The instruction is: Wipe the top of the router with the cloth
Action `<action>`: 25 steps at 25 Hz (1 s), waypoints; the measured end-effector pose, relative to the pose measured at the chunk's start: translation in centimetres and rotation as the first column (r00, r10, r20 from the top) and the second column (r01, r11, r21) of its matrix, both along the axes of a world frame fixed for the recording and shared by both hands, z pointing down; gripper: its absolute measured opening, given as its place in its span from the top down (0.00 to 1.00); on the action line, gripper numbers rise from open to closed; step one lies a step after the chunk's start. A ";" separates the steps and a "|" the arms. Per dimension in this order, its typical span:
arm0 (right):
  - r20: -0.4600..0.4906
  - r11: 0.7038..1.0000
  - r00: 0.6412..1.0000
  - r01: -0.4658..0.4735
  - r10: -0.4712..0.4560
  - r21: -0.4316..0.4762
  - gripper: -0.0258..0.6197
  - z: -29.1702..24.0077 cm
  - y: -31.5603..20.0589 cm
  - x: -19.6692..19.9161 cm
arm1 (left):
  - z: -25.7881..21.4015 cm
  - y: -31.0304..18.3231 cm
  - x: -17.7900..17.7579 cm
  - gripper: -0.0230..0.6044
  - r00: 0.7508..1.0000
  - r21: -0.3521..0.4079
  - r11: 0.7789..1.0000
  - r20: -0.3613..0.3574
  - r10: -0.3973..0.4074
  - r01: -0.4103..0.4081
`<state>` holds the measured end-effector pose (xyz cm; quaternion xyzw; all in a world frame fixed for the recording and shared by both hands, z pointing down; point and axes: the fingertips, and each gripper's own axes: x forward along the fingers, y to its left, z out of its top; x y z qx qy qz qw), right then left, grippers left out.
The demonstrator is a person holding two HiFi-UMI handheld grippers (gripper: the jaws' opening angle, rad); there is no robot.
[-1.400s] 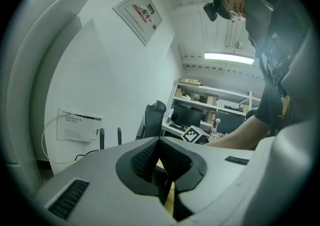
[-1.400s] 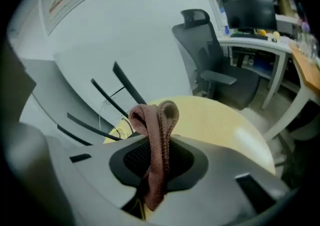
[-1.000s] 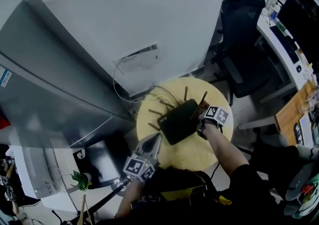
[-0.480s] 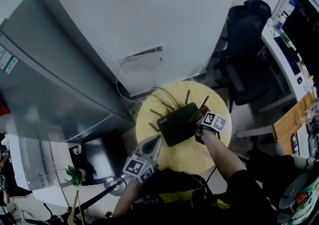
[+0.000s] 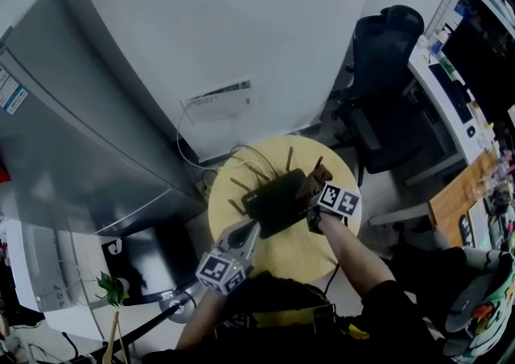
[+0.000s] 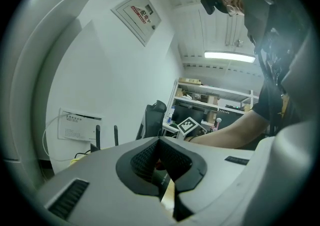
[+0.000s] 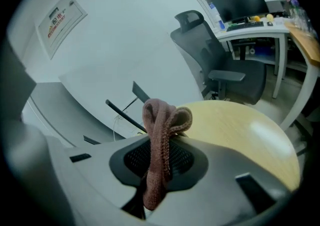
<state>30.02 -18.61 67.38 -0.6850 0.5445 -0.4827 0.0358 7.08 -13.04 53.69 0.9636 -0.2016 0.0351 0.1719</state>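
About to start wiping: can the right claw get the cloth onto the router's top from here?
Probably yes. The right claw, shut on the cloth, sits at the router's right edge, and nothing lies on its dark top. The antennas stand along the far edges, out of the way.

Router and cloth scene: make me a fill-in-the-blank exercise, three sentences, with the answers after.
The cloth is clamped in the ____ gripper.
The router lies on a round table with a ____ top.
The router's antennas line its edge nearest the ____.
Missing words: right; yellow; wall.
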 end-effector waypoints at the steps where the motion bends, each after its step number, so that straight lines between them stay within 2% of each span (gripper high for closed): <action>1: -0.003 1.000 1.000 0.006 -0.006 0.016 0.86 -0.6 -0.2 -0.1 | -0.1 0.1 0.2 0.96 1.000 -0.005 1.000 0.001 0.001 -0.001; 6: -0.067 0.997 0.997 0.040 -0.035 0.065 0.86 -3.3 -0.3 -0.1 | -0.2 0.4 1.2 0.96 1.000 0.001 1.000 -0.009 0.029 -0.029; 11: -0.274 0.990 0.957 0.118 -0.092 0.081 0.86 -5.1 -0.4 -0.2 | -0.6 0.1 1.2 0.96 0.999 0.007 0.999 -0.006 0.037 -0.037; 18: -0.382 0.983 0.922 0.119 -0.058 0.138 0.86 -7.9 -0.5 -0.1 | -0.7 -0.4 0.9 0.96 0.999 0.010 0.999 -0.017 0.032 -0.032; 20: -0.442 0.979 0.896 0.125 -0.043 0.159 0.86 -9.1 -0.4 -0.1 | -0.8 -0.4 1.0 0.96 0.999 0.010 0.999 -0.018 0.034 -0.034; 22: -0.535 0.971 0.844 0.165 -0.048 0.173 0.86 -10.5 -0.4 -0.6 | -0.9 -0.4 1.0 0.96 0.999 0.010 0.999 -0.021 0.037 -0.037; 24: -0.598 0.963 0.797 0.222 -0.086 0.156 0.86 -10.8 -0.5 -2.0 | -1.2 -0.5 0.8 0.96 0.999 0.013 0.999 -0.024 0.038 -0.037; 25: -0.599 0.962 0.793 0.238 -0.113 0.134 0.86 -10.0 -0.7 -2.9 | -1.3 -0.6 0.6 0.96 0.999 0.017 0.999 -0.026 0.037 -0.037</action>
